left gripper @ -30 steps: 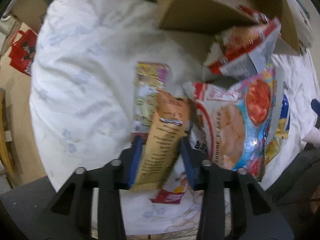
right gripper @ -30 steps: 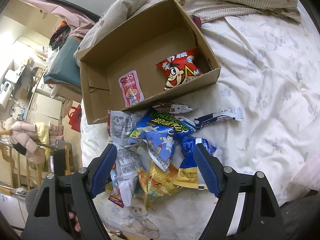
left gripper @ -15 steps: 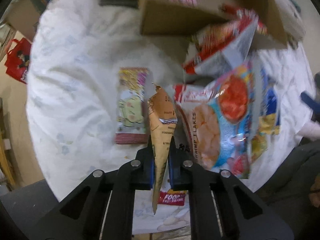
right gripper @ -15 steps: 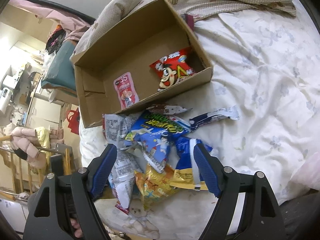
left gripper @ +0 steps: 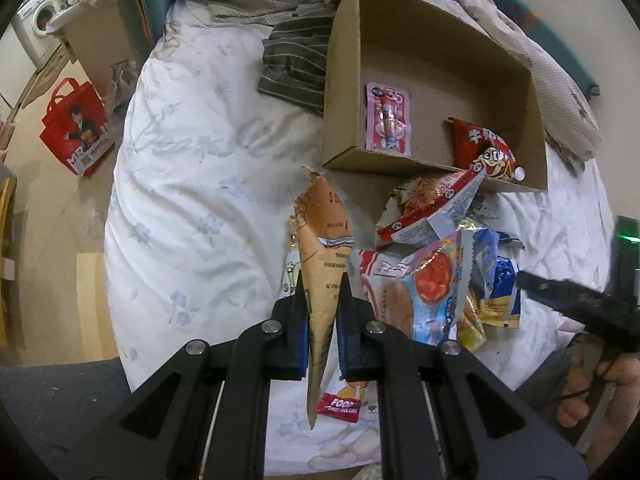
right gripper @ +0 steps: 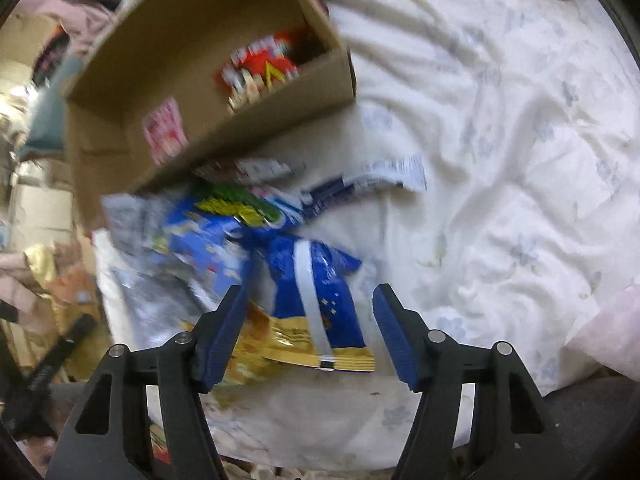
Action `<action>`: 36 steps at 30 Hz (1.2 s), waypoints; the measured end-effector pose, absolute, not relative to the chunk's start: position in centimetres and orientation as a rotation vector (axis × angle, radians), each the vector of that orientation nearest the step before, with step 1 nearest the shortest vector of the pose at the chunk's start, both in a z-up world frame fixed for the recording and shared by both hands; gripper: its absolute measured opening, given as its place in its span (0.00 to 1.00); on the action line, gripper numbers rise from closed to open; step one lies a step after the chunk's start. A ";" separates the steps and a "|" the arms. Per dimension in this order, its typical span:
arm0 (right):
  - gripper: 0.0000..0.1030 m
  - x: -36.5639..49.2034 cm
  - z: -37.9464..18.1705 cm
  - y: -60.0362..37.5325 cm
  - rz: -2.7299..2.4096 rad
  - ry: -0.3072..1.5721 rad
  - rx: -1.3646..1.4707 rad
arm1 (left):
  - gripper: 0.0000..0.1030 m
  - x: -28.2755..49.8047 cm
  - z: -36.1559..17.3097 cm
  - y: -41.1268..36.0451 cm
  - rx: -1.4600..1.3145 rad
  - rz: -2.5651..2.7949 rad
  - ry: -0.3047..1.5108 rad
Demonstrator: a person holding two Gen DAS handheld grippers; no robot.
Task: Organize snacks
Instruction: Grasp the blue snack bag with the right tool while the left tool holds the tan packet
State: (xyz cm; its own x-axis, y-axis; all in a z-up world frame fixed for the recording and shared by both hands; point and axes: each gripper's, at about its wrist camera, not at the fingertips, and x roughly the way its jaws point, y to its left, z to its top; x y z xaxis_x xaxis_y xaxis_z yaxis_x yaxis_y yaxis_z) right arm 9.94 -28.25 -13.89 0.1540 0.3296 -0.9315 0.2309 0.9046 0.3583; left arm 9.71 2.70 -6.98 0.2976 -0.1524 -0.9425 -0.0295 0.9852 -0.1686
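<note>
My left gripper (left gripper: 323, 304) is shut on a tan snack packet (left gripper: 324, 240), which hangs edge-on above the white bed, lifted off the pile. Behind it stands an open cardboard box (left gripper: 400, 162) holding a pink sachet (left gripper: 389, 118) and a red cartoon packet (left gripper: 486, 152). A heap of snack bags (left gripper: 432, 280) lies in front of the box. In the blurred right wrist view, my right gripper (right gripper: 310, 316) hovers low over a blue and gold packet (right gripper: 320, 304); its jaws are closing, with the packet between them but the pads clear of it.
A striped grey cloth (left gripper: 298, 68) lies left of the box. The bed's left edge drops to a floor with a red shopping bag (left gripper: 78, 128). Crumpled white duvet (right gripper: 500, 160) spreads right of the pile. The other handheld gripper and a hand (left gripper: 580, 320) show at the right.
My left gripper shut on the tan packet and rose with it, bringing the box into view. My right gripper sank toward the pile and its jaws narrowed around the blue and gold packet.
</note>
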 end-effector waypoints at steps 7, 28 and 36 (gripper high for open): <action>0.51 10.7 -15.8 -25.6 0.080 1.500 0.318 | 0.08 9.4 -6.5 2.5 -0.165 -0.100 1.254; 0.32 7.4 -7.9 -28.6 0.045 1.208 0.374 | 0.08 9.2 -4.8 3.3 -0.131 -0.024 1.171; 0.32 7.5 -0.3 -29.4 0.174 0.932 0.446 | 0.08 10.9 -0.6 2.5 -0.157 -0.044 1.084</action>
State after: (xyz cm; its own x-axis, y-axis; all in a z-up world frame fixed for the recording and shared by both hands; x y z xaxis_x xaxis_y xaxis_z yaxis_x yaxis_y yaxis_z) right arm 7.47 -29.42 -0.35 0.5899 0.3334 -0.7355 0.0458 0.8955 0.4427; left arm 10.88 2.52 -0.56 0.4681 -0.1131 -0.8764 -0.0410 0.9879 -0.1495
